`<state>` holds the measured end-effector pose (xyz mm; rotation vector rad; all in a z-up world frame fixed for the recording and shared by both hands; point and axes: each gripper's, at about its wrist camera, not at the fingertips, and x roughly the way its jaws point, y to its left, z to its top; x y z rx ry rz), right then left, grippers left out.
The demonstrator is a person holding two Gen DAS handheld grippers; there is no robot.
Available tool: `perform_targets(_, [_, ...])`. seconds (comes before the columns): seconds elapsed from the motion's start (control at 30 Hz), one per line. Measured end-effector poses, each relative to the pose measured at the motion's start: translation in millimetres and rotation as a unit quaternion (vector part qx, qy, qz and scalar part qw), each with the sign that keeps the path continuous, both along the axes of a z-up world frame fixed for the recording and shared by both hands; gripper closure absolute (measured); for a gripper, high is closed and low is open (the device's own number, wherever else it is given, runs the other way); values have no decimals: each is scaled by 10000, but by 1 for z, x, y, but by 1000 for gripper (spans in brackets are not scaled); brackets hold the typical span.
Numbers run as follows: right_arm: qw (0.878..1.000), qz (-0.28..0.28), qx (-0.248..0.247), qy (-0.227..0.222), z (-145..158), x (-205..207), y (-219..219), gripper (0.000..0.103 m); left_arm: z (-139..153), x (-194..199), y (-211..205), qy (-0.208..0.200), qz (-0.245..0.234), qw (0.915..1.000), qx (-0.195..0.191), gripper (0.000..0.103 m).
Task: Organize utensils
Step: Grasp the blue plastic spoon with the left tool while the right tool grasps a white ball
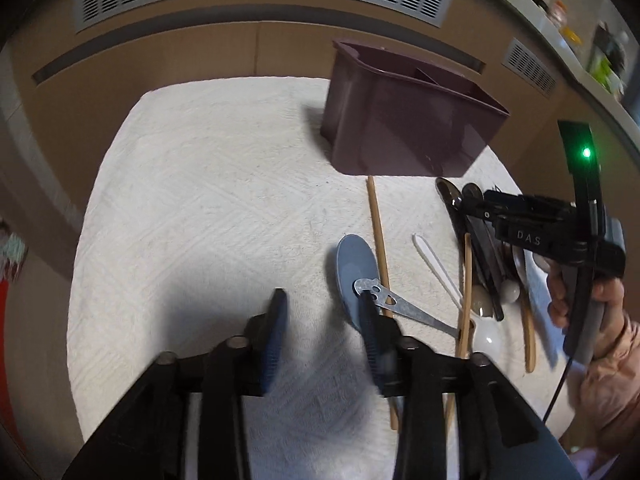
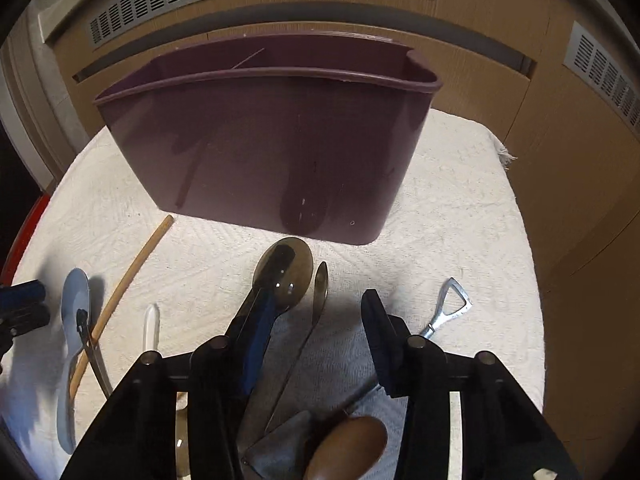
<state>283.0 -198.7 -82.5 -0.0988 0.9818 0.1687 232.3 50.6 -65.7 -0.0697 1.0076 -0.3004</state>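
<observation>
Maroon divided caddy (image 2: 264, 148) upright near the far edge of the tabletop, on a white quilted cloth (image 1: 208, 208); compartments mostly hidden from these angles. Utensils strewn flat between caddy and near edge: blue-grey spatula (image 1: 354, 268) with a cut-out metal handle (image 1: 390, 302) lying across it, long wooden stick (image 1: 378, 236) just beside, white plastic handle (image 1: 438, 264), dark translucent spoon (image 2: 286, 270) and a slimmer spoon (image 2: 320, 292) close to the caddy's front wall, metal bottle opener (image 2: 450, 306) toward the right edge, brown wooden spoon bowl (image 2: 348, 448) nearest. Left gripper (image 1: 322, 306) over bare cloth, jaws partly apart, nothing between; right-hand jaw tip over the spatula. Right gripper (image 2: 318, 310) above the two dark spoons, jaws partly apart, slim spoon's handle in the gap, pads not pressing it.
</observation>
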Motion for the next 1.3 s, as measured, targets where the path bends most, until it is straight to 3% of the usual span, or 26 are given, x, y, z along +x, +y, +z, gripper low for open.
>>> perform_targets(0.1, [9995, -44, -99, -286, 8, -13, -5, 59, -1, 4, -7, 131, 236, 9996, -22, 47])
perform_targets(0.23, [9983, -73, -102, -569, 16, -39, -12, 50, -13, 20, -23, 260, 601, 9974, 311, 47])
perform_targets(0.33, [9971, -121, -129, -742, 19, -61, -19, 36, -20, 29, -30, 443, 740, 9962, 99, 47])
perform_targets(0.47, [9954, -157, -502, -798, 14, -77, -17, 31, -25, 35, -49, 275, 838, 9948, 500, 48])
perform_targets(0.5, [9950, -182, -588, -789, 13, -80, -17, 31, -26, 35, -52, 180, 827, 9946, 606, 51])
perform_targets(0.53, [9946, -203, -641, -786, 12, -82, -18, 30, -26, 34, -54, 92, 796, 9949, 614, 61])
perform_targets(0.6, [9954, -174, -578, -744, 11, -86, -19, 20, -23, 29, -57, -68, 702, 9955, 629, 74])
perform_targets(0.73, [9973, -53, -294, -677, 13, -94, -20, 16, -12, 9, -56, -552, 604, 9937, 769, 78])
perform_targets(0.87, [9966, -54, -226, -795, 20, -97, -13, 16, -2, -7, -39, -800, 689, 9927, 587, 84])
perform_targets(0.97, [9975, 193, 122, -672, 24, -102, -9, 25, 5, -16, -24, -869, 806, 9924, 334, 90])
perform_targets(1.03, [9966, 441, 423, -561, 25, -113, -8, 42, 11, -20, -17, -969, 829, 9915, 249, 90])
perform_targets(1.07, [9957, 577, 516, -512, 24, -119, -6, 45, 14, -22, -14, -1023, 830, 9911, 203, 90])
perform_targets(1.13, [9943, 770, 637, -363, 21, -129, -1, 66, 18, -25, -12, -1079, 810, 9908, 84, 90])
perform_targets(1.2, [9936, 867, 692, -194, 15, -134, 6, 71, 19, -25, -8, -1055, 808, 9911, -93, 90])
perform_targets(1.3, [9973, 557, 462, -121, 4, -127, 10, 71, 16, -25, -5, -989, 804, 9915, -257, 90])
